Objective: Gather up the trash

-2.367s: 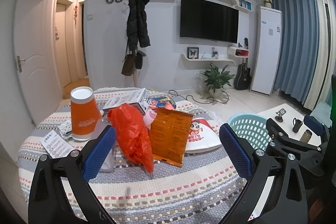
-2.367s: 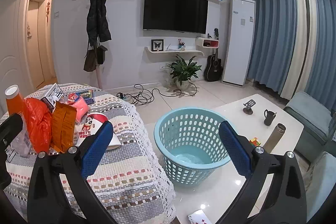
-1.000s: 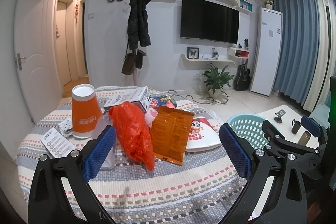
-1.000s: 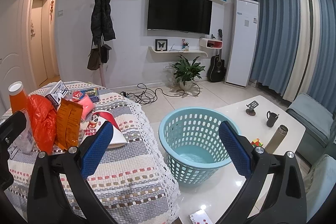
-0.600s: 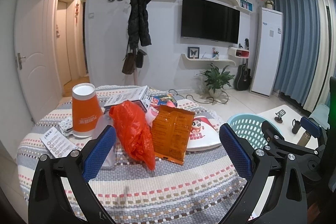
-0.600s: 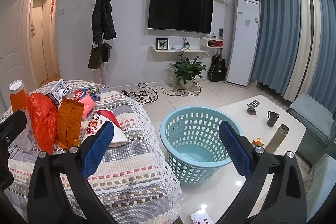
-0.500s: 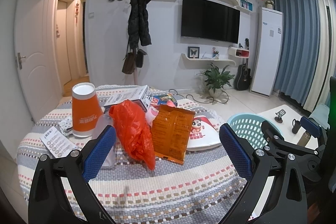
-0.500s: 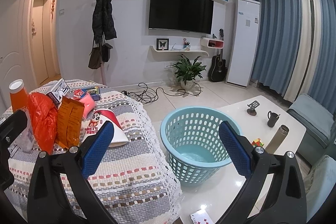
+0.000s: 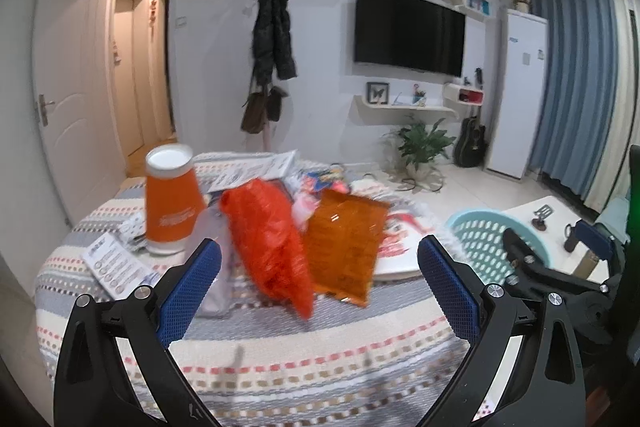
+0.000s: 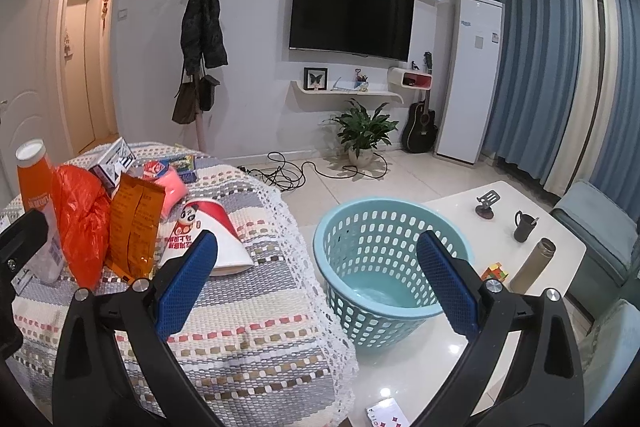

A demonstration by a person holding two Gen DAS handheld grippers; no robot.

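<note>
Two sets of tongs, both spread wide apart and gripping nothing: left tongs (image 9: 319, 279) aimed over the round surface (image 9: 280, 359) with its striped woven cloth, right tongs (image 10: 316, 269) facing the gap between surface and teal laundry-style basket (image 10: 390, 267) on the floor just beside it. Trash all heaped at the middle of the surface, none yet in the basket. Largest hazard: snagging the loose cloth and lace edge on a low approach, dragging the whole heap. Next: red plastic bag (image 9: 268, 239), limp and slippery, likely to slide out of a shallow pinch or spill whatever sits inside. Orange snack packet (image 9: 344, 243) leaning against it, likely to topple if the bag goes first. Orange cup (image 9: 172, 199), tall and upright just beside, easily knocked over. Paper leaflet (image 9: 116, 265), flat, hard to pinch
</note>
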